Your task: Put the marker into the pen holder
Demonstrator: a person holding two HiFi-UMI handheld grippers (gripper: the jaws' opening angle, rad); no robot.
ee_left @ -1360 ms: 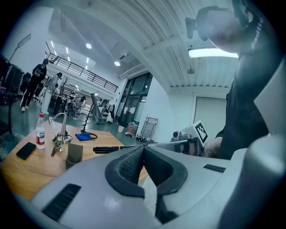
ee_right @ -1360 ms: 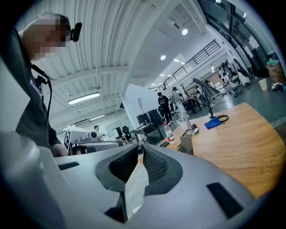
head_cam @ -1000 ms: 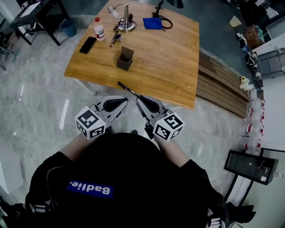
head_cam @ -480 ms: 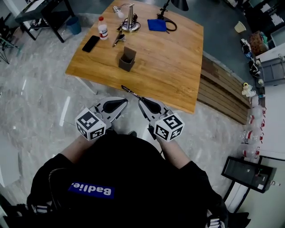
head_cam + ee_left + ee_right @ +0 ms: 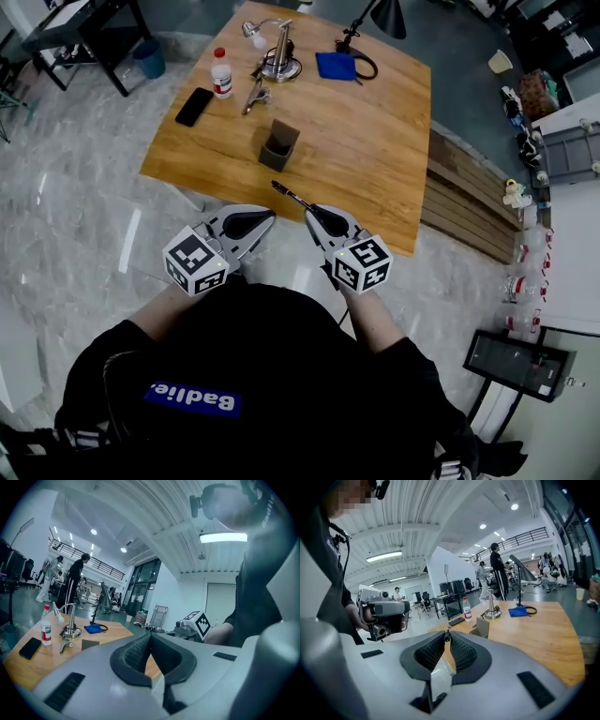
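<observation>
A thin black marker (image 5: 290,196) sticks out of my right gripper (image 5: 313,213), which is shut on its rear end and holds it over the table's near edge. In the right gripper view the marker's tip (image 5: 447,634) shows between the closed pads. The dark square pen holder (image 5: 279,145) stands upright in the middle of the wooden table (image 5: 375,141), beyond the marker; it also shows as the pen holder (image 5: 480,626) and the pen holder (image 5: 90,644). My left gripper (image 5: 266,218) hangs beside the right one, off the table, shut with nothing in it.
At the table's far end stand a white bottle (image 5: 222,73), a black phone (image 5: 194,106), a metal lamp base (image 5: 280,62), a small metal tool (image 5: 253,96) and a blue cloth (image 5: 335,66) with a black cable. A wooden bench (image 5: 473,202) lies to the right.
The table and pen holder have drawn closer in the head view. Both grippers have shifted slightly right, the right one still holding the marker.
</observation>
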